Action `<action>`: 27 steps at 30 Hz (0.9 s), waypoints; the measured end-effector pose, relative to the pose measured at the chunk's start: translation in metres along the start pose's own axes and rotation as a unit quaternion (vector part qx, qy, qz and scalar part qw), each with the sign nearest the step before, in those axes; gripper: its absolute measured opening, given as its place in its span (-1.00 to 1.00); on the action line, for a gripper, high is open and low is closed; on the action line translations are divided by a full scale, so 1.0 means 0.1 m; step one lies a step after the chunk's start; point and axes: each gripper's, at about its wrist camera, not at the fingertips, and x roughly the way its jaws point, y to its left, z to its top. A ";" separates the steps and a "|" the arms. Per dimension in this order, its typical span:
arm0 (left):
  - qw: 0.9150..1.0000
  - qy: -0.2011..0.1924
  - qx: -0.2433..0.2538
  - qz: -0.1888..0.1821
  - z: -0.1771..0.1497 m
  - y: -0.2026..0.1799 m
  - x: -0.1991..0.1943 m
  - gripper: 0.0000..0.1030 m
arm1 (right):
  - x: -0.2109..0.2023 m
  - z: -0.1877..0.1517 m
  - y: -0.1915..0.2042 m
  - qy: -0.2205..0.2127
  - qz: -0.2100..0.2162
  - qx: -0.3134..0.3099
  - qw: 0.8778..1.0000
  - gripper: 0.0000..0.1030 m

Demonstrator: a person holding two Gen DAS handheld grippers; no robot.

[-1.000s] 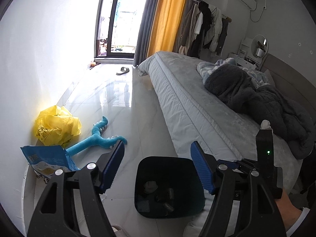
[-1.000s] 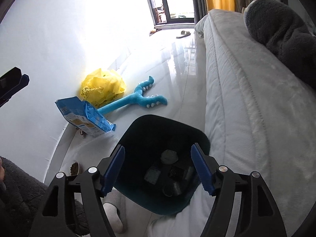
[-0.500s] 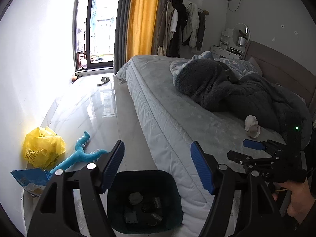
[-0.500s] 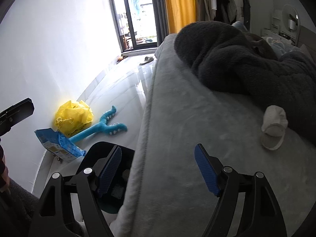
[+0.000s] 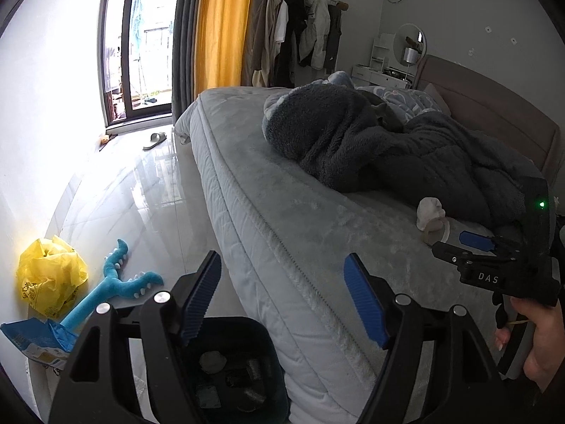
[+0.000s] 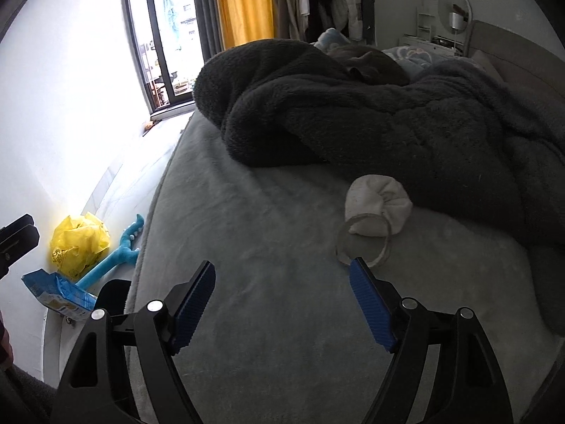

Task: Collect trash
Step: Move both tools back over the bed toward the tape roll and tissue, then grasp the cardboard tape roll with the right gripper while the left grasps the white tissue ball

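1. The left gripper hangs over the dark trash bin beside the bed; its jaws are opening with nothing between them.
2. The right gripper hovers above the bed, jaws wide and empty.
3. Just beyond its right jaw, a crumpled white wad lies on a clear ring, against the dark blanket.

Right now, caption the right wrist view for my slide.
Open right tongs above grey bed, approaching white wad and clear ring beside dark blanket.
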 end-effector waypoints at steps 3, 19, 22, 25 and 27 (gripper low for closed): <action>1.000 0.002 0.004 -0.008 0.03 -0.07 0.10 0.52 | 0.06 0.02 -0.13 0.003 -0.009 0.016 1.000 0.54; 0.999 0.009 0.040 -0.036 0.24 -0.46 0.57 0.65 | 0.45 0.10 -0.46 0.018 -0.039 0.070 0.997 0.28; 0.998 0.008 0.045 -0.038 0.28 -0.55 0.64 0.68 | 0.53 0.11 -0.44 0.025 -0.052 0.054 0.997 0.15; 0.998 0.011 0.045 -0.045 0.29 -0.61 0.72 0.68 | 0.56 0.10 -0.47 0.031 -0.059 0.045 0.997 -0.10; 0.998 0.012 0.040 -0.054 0.32 -0.67 0.76 0.68 | 0.54 0.09 -0.53 0.030 -0.050 0.049 0.997 -0.10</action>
